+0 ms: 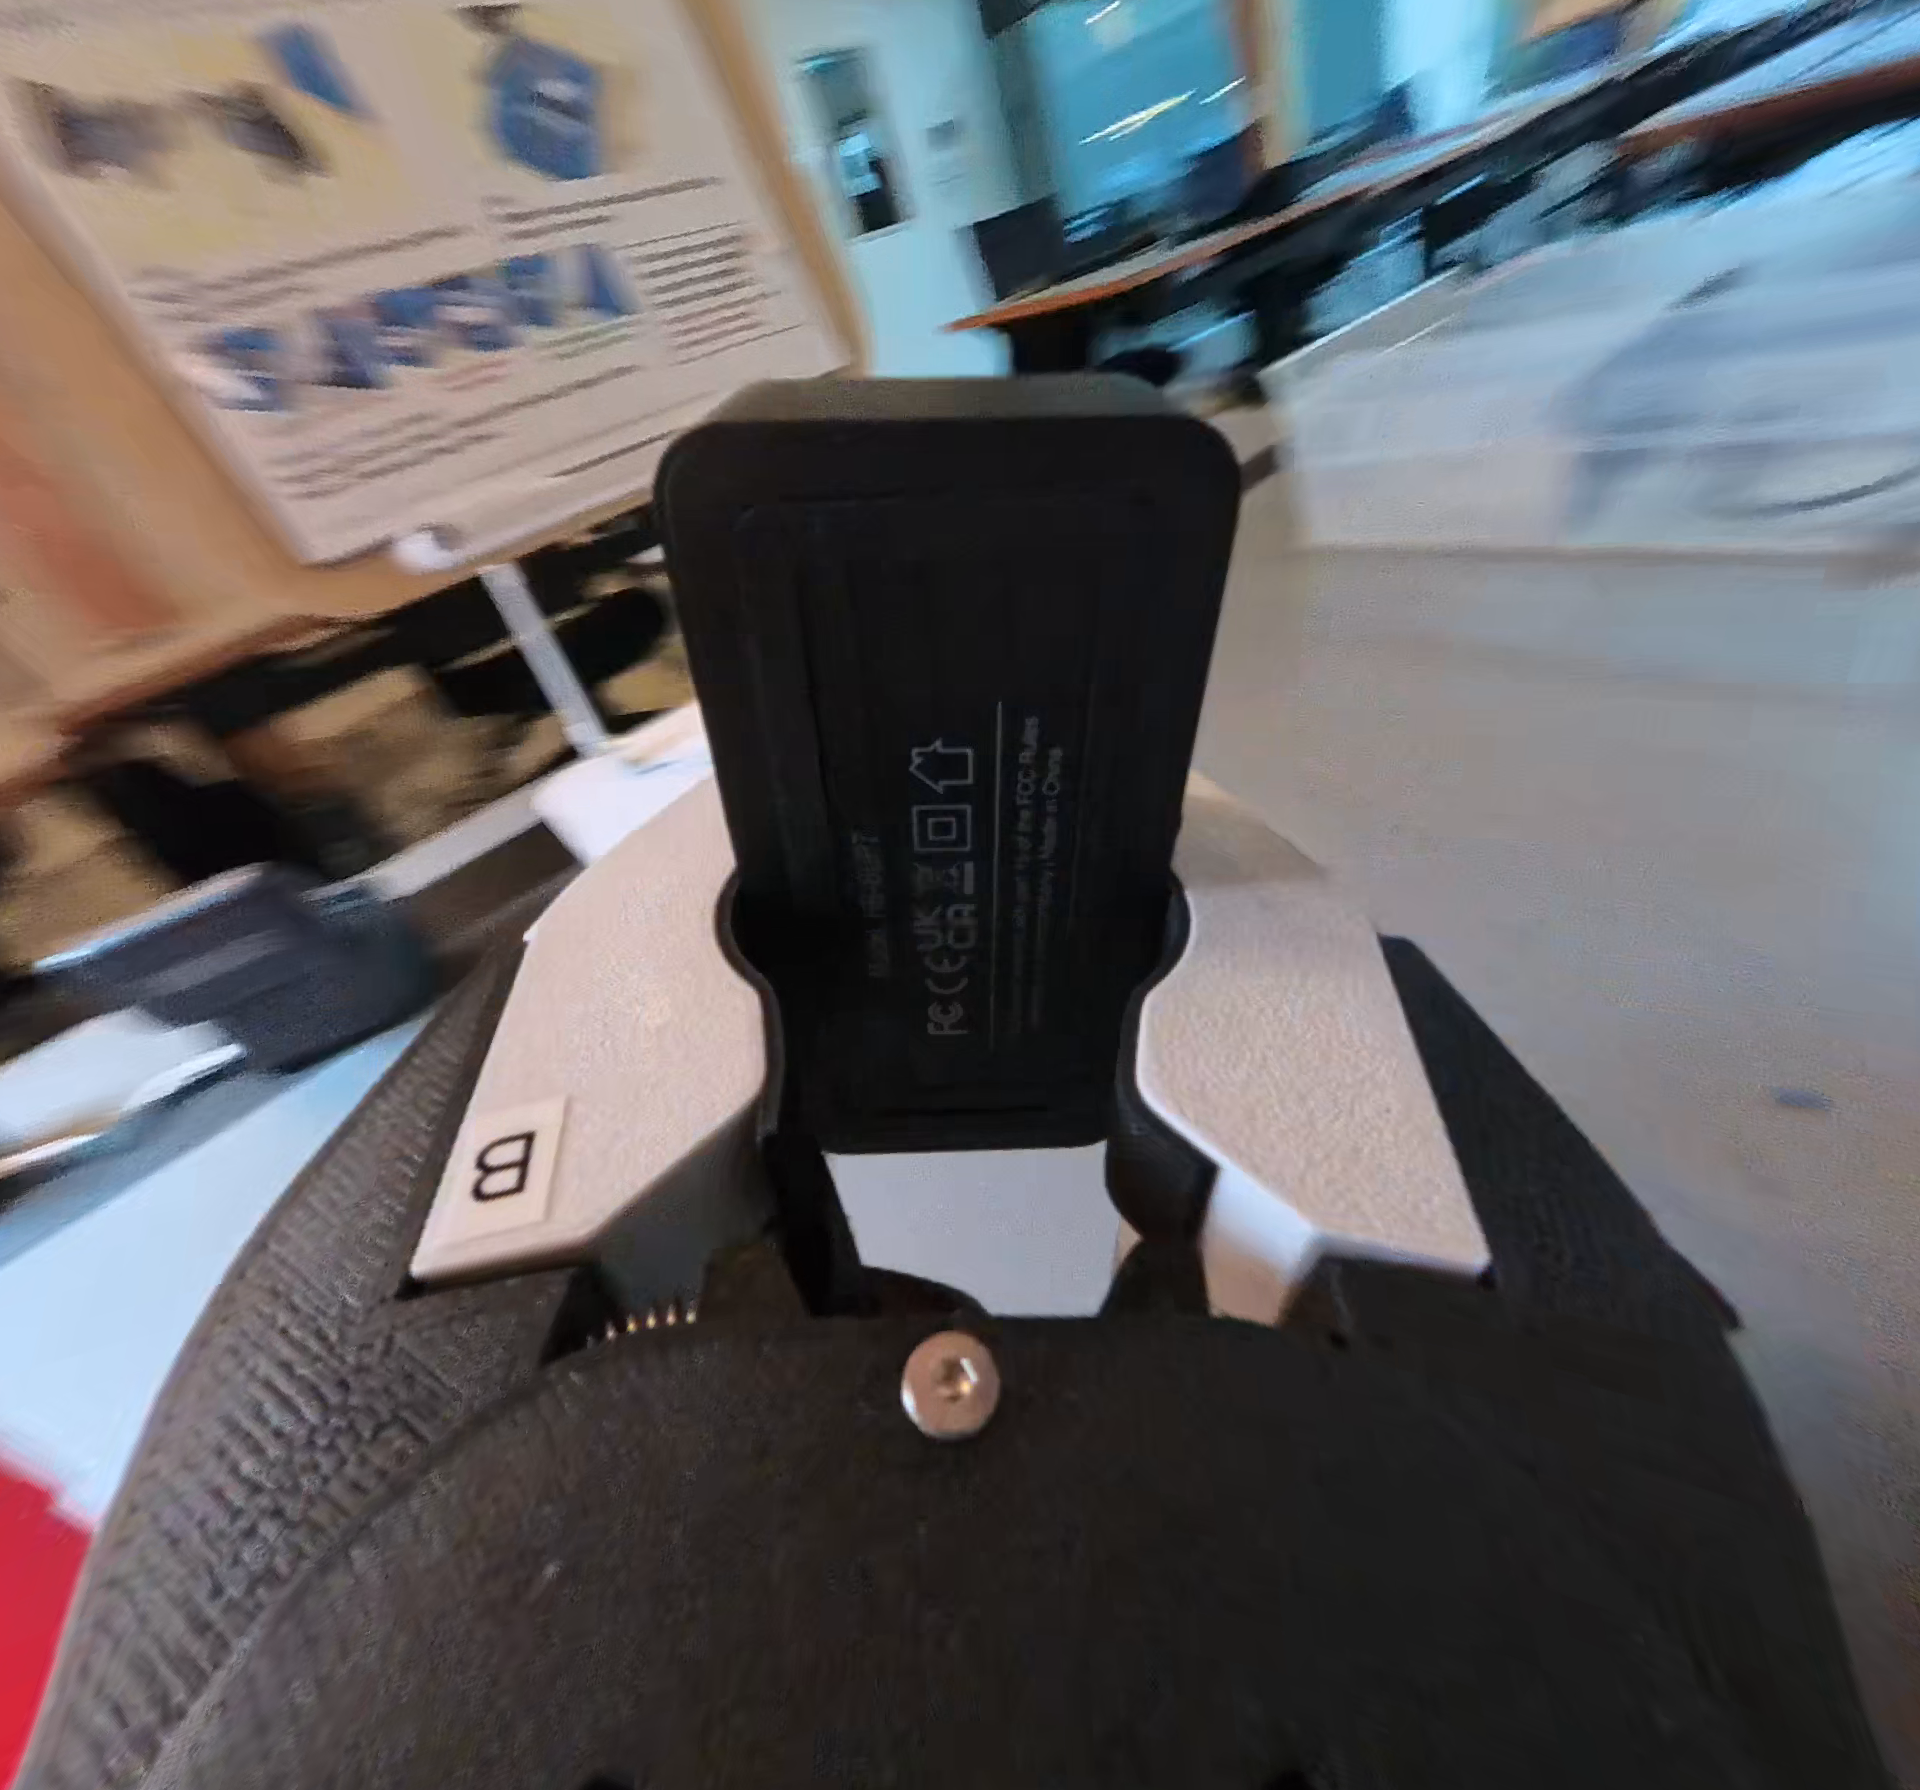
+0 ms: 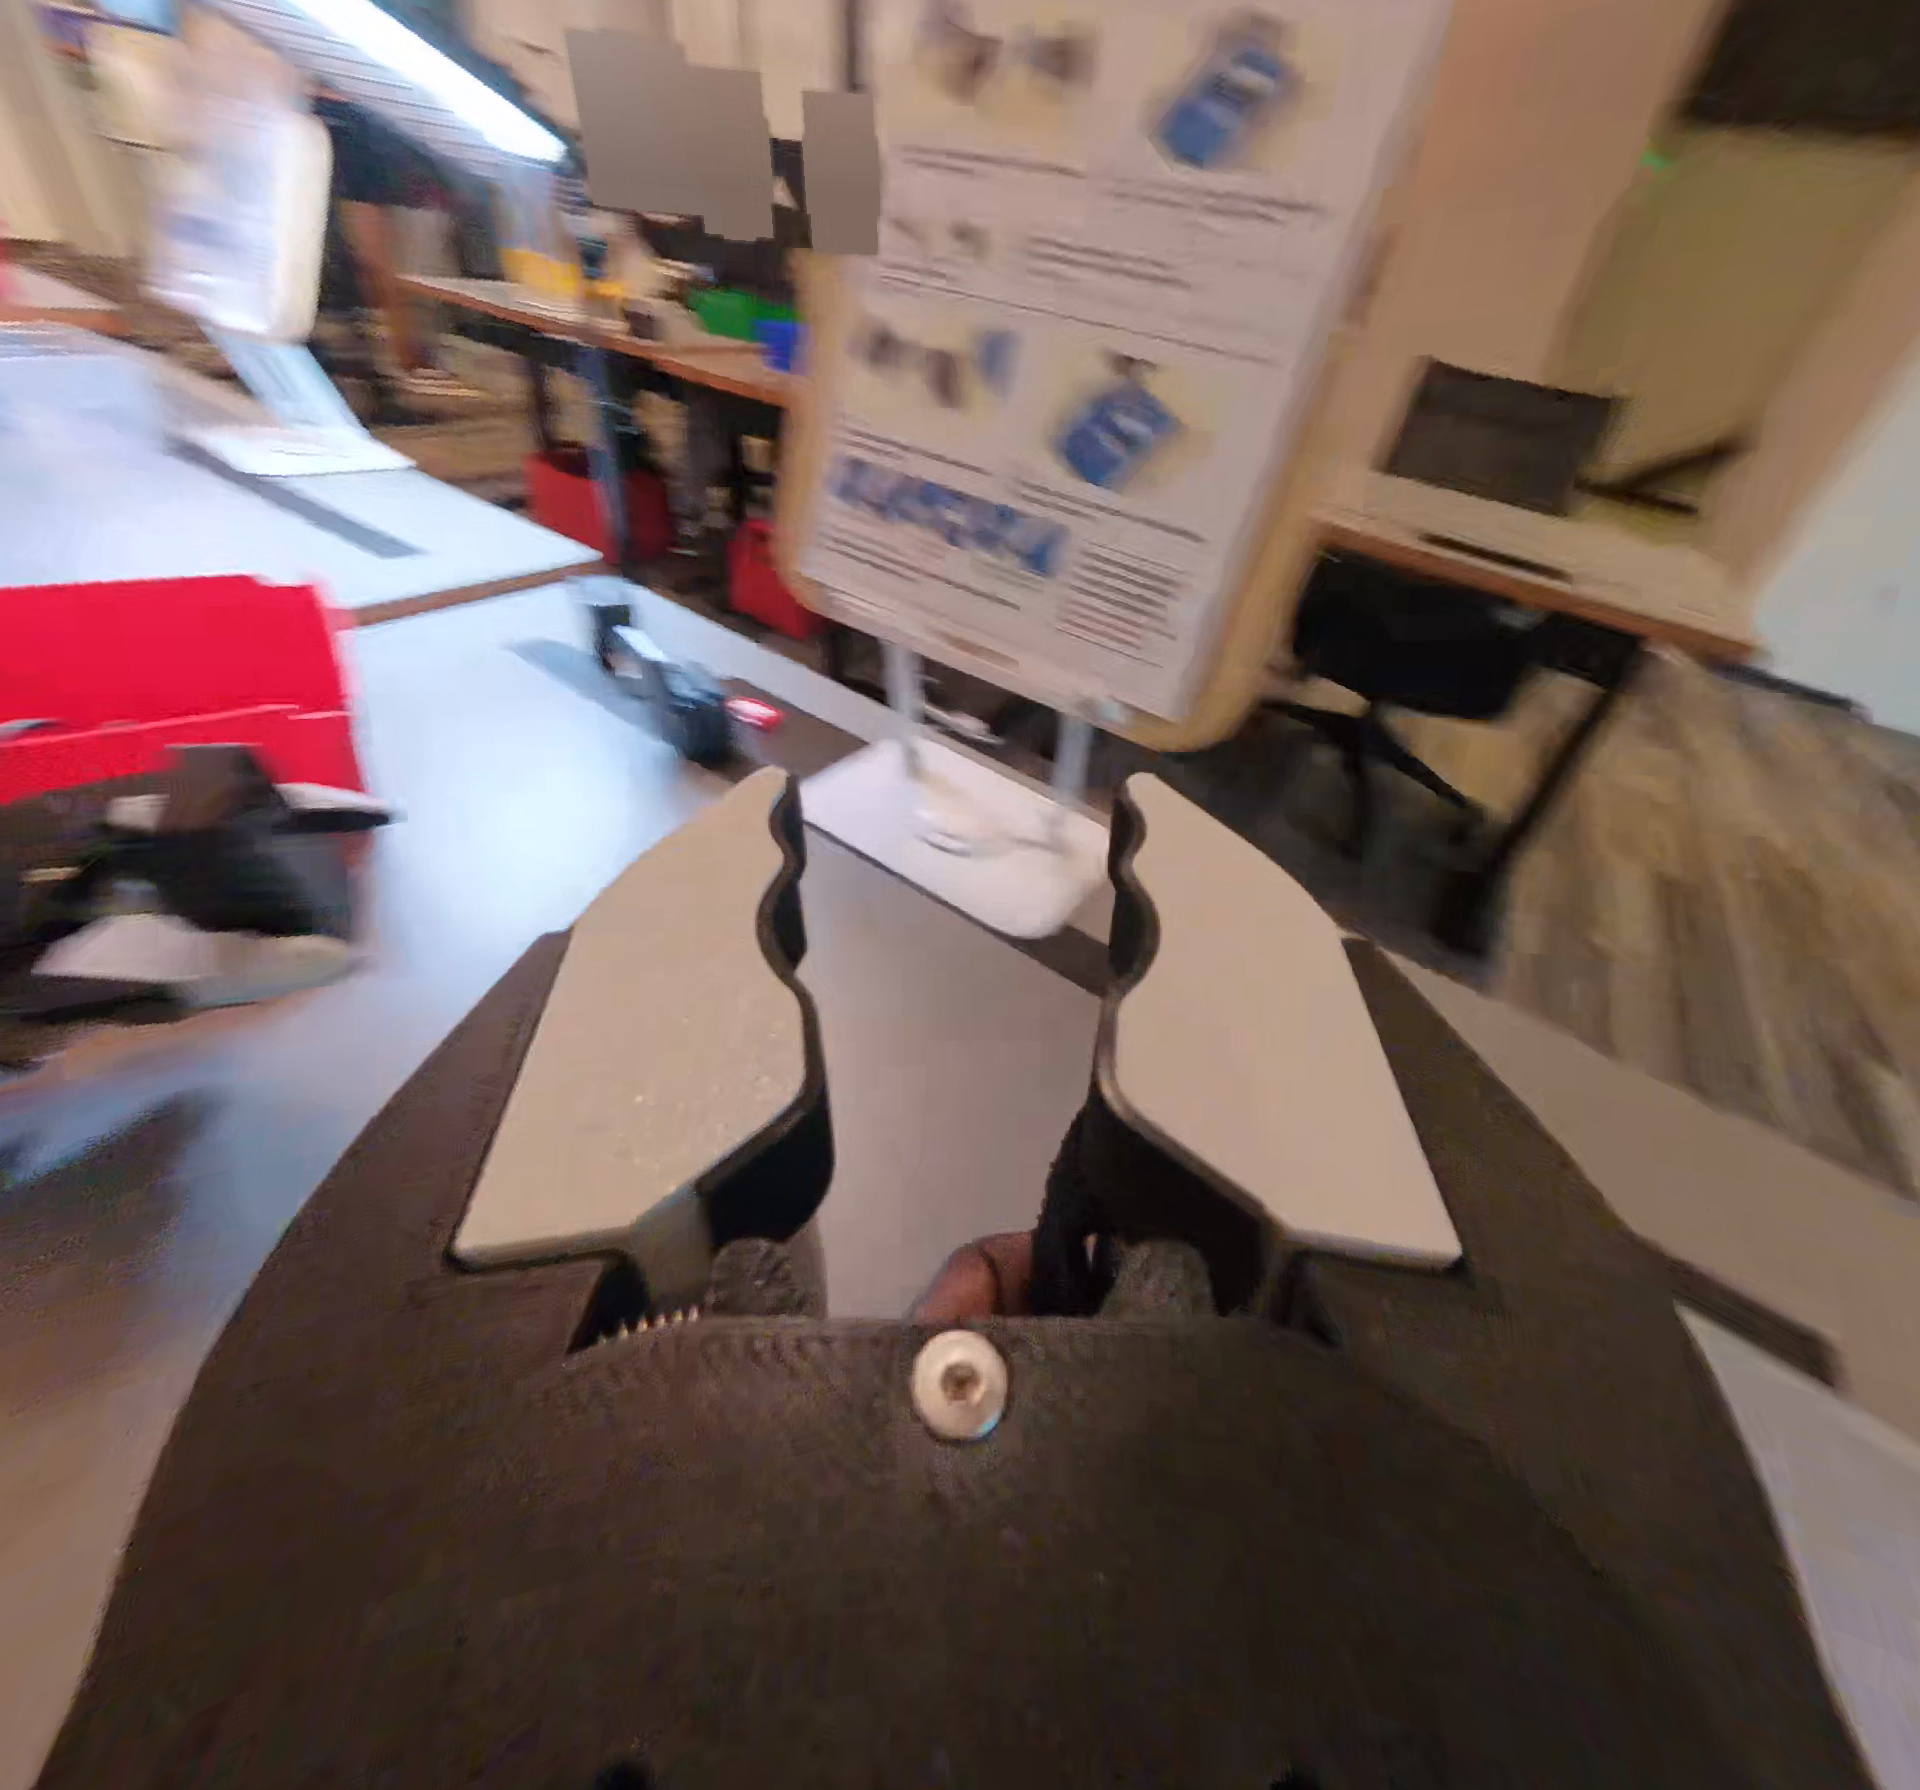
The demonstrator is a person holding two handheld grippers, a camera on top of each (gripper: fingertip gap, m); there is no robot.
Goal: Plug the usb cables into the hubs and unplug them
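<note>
My left gripper (image 1: 951, 867) is shut on a black rectangular USB hub (image 1: 945, 597). It holds the hub upright above the white table (image 1: 156, 1273), underside with printed markings toward the camera. No cable shows at the hub. My right gripper (image 2: 956, 795) is open and empty, held over the white table (image 2: 499, 805). A blurred black and white shape (image 2: 177, 888) at the far left of the right wrist view may be the left gripper. A small dark item with a red piece (image 2: 696, 696) lies farther back on the table, too blurred to name.
A poster board on a white stand (image 2: 1070, 338) stands at the table's far edge; it also shows in the left wrist view (image 1: 364, 234). A red box (image 2: 156, 670) sits at the left. Other desks (image 2: 623, 327) and a chair (image 2: 1403, 639) are behind. Both views are motion-blurred.
</note>
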